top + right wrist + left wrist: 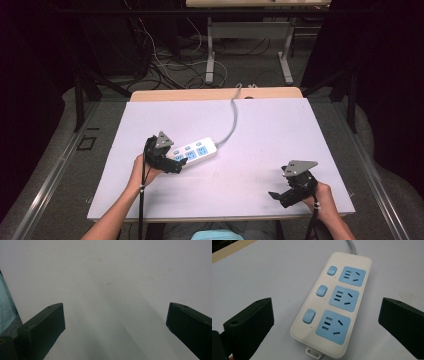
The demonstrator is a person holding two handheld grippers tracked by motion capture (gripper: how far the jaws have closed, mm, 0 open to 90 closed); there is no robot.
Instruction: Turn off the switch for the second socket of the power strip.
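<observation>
Left gripper [325, 322]: jaws spread wide, one on each side of the power strip [332, 307], nothing clamped. In the left gripper view the strip's near end sits in the gap between the jaws, clear space on both sides, not touching either. Whether the jaws rest on the tabletop or hang above it, cannot tell.

Power strip: white body, three blue sockets in a row, three blue switches beside them, small mounting tab at the near end. It lies flat on the white tabletop [260, 145], left of centre, closer to the near edge than the far one, angled so its cord end points toward the far right. Grey cord [232, 117] leaves that end and runs up to the far edge, over the bare wooden strip there.

In the high view the left gripper [172, 164] is at the strip's near-left end, held by the person's left hand [142, 170], grey three-cornered plate on top.

Right gripper [115, 322]: jaws also wide, empty, white surface between them. In the high view the right gripper [280, 196] sits near the near-right corner of the tabletop, well apart from the strip, held by the right hand [322, 197].
</observation>
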